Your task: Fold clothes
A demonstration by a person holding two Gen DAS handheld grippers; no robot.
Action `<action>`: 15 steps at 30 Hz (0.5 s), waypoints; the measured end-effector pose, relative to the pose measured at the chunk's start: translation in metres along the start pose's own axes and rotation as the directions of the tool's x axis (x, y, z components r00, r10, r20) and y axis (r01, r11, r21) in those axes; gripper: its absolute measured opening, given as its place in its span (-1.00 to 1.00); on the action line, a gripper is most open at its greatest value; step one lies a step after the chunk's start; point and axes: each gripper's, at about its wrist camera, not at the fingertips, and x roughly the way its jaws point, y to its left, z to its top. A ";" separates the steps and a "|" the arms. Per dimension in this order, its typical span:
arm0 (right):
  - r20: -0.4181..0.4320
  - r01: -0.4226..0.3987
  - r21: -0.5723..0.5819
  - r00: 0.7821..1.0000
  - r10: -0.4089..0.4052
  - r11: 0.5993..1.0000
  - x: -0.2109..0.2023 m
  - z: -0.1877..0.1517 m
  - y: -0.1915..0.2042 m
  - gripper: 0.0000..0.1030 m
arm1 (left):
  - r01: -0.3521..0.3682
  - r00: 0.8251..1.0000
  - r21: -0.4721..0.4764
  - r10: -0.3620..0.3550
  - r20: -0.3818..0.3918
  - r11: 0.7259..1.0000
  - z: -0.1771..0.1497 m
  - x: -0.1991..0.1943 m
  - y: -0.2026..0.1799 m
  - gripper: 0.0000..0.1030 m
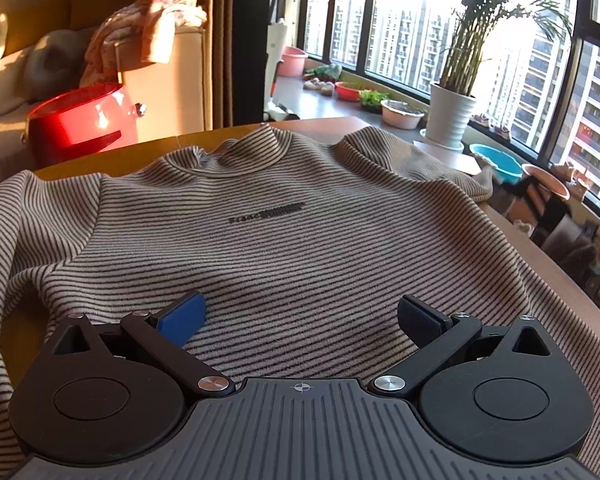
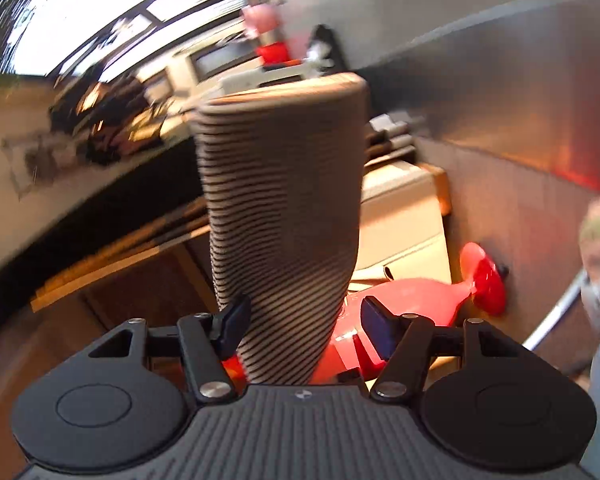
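On the wooden tabletop [image 1: 148, 148] a striped sweater [image 1: 284, 232] lies spread front-up, its collar toward the far edge and a small dark line of lettering [image 1: 265, 213] across the chest. Its sleeve on the left of the left wrist view drapes over the near edge of the tabletop. The left gripper [image 1: 300, 316] hangs low over the sweater's lower body, tilted down toward it, with its jaws wide apart and nothing between them; the blue pads [image 1: 184, 318] sit just above the cloth, and whether they touch it cannot be told.

Behind the tabletop stand a red round container [image 1: 80, 120], a pale cabinet with pinkish cloth heaped on it [image 1: 156, 20], and a window ledge carrying a potted palm in a white pot [image 1: 452, 114], basins and small trays.

The right wrist view is blurred. There the right gripper [image 2: 304, 328] points roughly level, and a tube of the same striped fabric, seemingly a sleeve [image 2: 284, 208], runs forward from between its jaws and stands up in front of the camera. The pad on the left of that view [image 2: 232, 326] touches the fabric, while the opposite pad [image 2: 376, 328] stands clear of it with a gap showing, so the jaws are partly parted and not clamped on the cloth. A red object [image 2: 440, 300] shows behind the sleeve.
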 end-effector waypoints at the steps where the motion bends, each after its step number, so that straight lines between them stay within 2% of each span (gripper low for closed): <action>1: -0.015 0.028 -0.086 0.999 -0.029 0.996 0.001 0.000 0.026 0.21 | 0.006 1.000 -0.008 -0.006 0.004 1.000 0.000 0.000 0.002 1.00; 3: -0.039 0.077 -0.269 0.995 -0.091 0.960 0.009 -0.006 0.080 0.22 | 0.019 1.000 -0.026 -0.019 0.012 0.999 0.000 -0.002 0.005 1.00; 4: -0.053 0.097 -0.362 0.991 -0.124 0.927 0.016 -0.016 0.106 0.22 | 0.027 1.000 -0.036 -0.026 0.017 0.999 0.000 -0.002 0.007 1.00; 6: -0.096 0.115 -0.547 0.975 -0.198 0.829 0.039 -0.052 0.152 0.24 | 0.041 0.999 -0.055 -0.040 0.026 0.998 0.000 -0.003 0.010 1.00; 8: -0.122 0.117 -0.709 0.951 -0.284 0.696 0.063 -0.090 0.194 0.30 | 0.056 0.998 -0.075 -0.054 0.037 0.996 -0.001 -0.005 0.013 1.00; 10: -0.133 0.111 -0.838 0.908 -0.397 0.535 0.091 -0.139 0.211 0.30 | 0.073 0.996 -0.098 -0.068 0.049 0.992 -0.001 -0.007 0.017 1.00; 13: -0.101 0.077 -0.950 0.840 -0.533 0.302 0.121 -0.207 0.208 0.30 | 0.099 0.994 -0.132 -0.091 0.066 0.986 -0.003 -0.009 0.023 1.00; 14: -0.085 0.063 -0.969 0.820 -0.565 0.238 0.128 -0.226 0.204 0.30 | 0.105 0.993 -0.139 -0.096 0.069 0.985 -0.003 -0.009 0.024 1.00; 15: -0.067 0.058 -0.980 0.808 -0.586 0.192 0.132 -0.240 0.201 0.28 | 0.110 0.992 -0.145 -0.101 0.072 0.983 -0.003 -0.009 0.026 1.00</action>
